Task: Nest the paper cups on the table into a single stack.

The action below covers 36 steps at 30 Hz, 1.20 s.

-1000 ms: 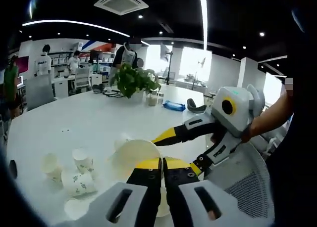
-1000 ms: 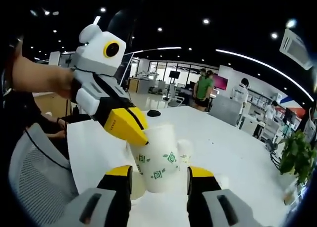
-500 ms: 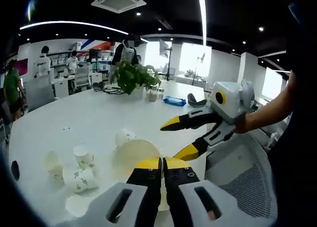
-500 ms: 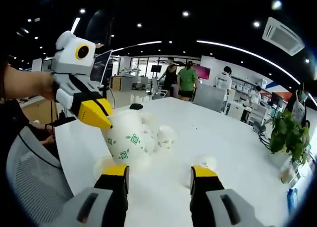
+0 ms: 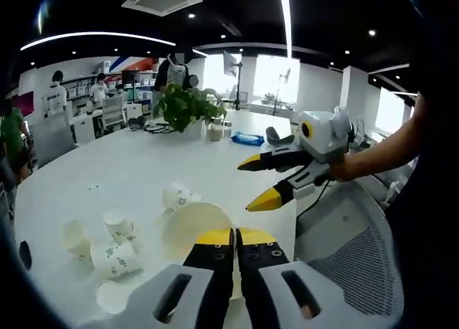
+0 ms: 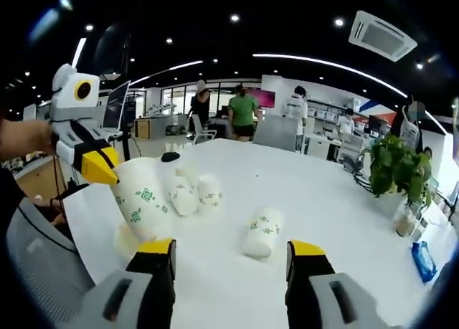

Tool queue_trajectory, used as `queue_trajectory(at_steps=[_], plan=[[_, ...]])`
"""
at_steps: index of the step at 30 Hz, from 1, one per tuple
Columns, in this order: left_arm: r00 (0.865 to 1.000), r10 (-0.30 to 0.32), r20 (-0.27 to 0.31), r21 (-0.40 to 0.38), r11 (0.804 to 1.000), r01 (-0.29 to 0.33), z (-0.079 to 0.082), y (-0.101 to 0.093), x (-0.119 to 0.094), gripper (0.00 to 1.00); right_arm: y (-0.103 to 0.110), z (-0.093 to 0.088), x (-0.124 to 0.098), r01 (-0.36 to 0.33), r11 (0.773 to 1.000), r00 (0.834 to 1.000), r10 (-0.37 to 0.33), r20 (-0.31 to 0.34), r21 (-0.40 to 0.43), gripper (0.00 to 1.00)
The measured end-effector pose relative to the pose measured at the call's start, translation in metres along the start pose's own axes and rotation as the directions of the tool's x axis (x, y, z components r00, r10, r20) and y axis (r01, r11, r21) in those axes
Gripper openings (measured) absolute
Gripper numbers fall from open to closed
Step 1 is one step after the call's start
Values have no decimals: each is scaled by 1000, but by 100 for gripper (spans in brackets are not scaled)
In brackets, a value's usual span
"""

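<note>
Left gripper view: the left gripper [image 5: 234, 237] has its yellow-tipped jaws pressed together on the rim of a paper cup [image 5: 192, 225], whose open mouth faces the camera – inside looks empty. Same cup in the right gripper view [image 6: 141, 201], white with green marks, held up at the tip of the left gripper [image 6: 102, 173] above the white table [image 6: 323, 200].

More loose cups lie on the table [image 5: 136, 171] – in the left gripper view a cluster at lower left: one on its side [image 5: 115, 260], one upright-ish [image 5: 120, 225], another paler one [image 5: 73, 237], one more near the bottom [image 5: 111, 298], and a small one [image 5: 176, 197] just behind the held cup. In the right gripper view two cups [image 6: 192, 194] lie close together beside the held cup, and a single cup on its side [image 6: 262, 231] sits between the right jaws' line of sight, apart from them.

Right gripper [image 6: 229, 254]: jaws spread wide, nothing between them, touching no cup. In the left gripper view it [image 5: 257, 180] hangs above the table at right, jaws apart, held by a hand [image 5: 343, 168].

A potted plant [image 5: 184, 108] stands further back on the table.
</note>
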<state>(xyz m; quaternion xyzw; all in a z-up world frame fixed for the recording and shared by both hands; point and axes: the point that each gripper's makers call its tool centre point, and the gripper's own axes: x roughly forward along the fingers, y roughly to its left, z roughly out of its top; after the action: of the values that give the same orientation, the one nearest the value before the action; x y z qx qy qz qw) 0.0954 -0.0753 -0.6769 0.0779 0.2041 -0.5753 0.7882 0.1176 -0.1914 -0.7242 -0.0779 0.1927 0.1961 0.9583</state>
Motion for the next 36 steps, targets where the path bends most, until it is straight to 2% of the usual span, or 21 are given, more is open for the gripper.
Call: queue_trajectory(at_steps=[5, 15, 25, 36], plan=[[1000, -5, -21, 16, 1000, 5, -4, -1, 1, 0, 0, -6, -2, 11, 1000, 1000, -11, -9, 8, 65], [999, -13, -46, 60, 998, 15, -2, -5, -8, 0, -3, -12, -4, 28, 999, 1000, -28, -10, 19, 66], [995, -31, -97, 97, 995, 40, -13, -11, -12, 0, -5, -20, -4, 43, 998, 999, -42, -21, 37, 68], [989, -31, -147, 144, 988, 52, -24, -13, -10, 0, -5, -19, -6, 52, 998, 998, -51, -21, 37, 68]])
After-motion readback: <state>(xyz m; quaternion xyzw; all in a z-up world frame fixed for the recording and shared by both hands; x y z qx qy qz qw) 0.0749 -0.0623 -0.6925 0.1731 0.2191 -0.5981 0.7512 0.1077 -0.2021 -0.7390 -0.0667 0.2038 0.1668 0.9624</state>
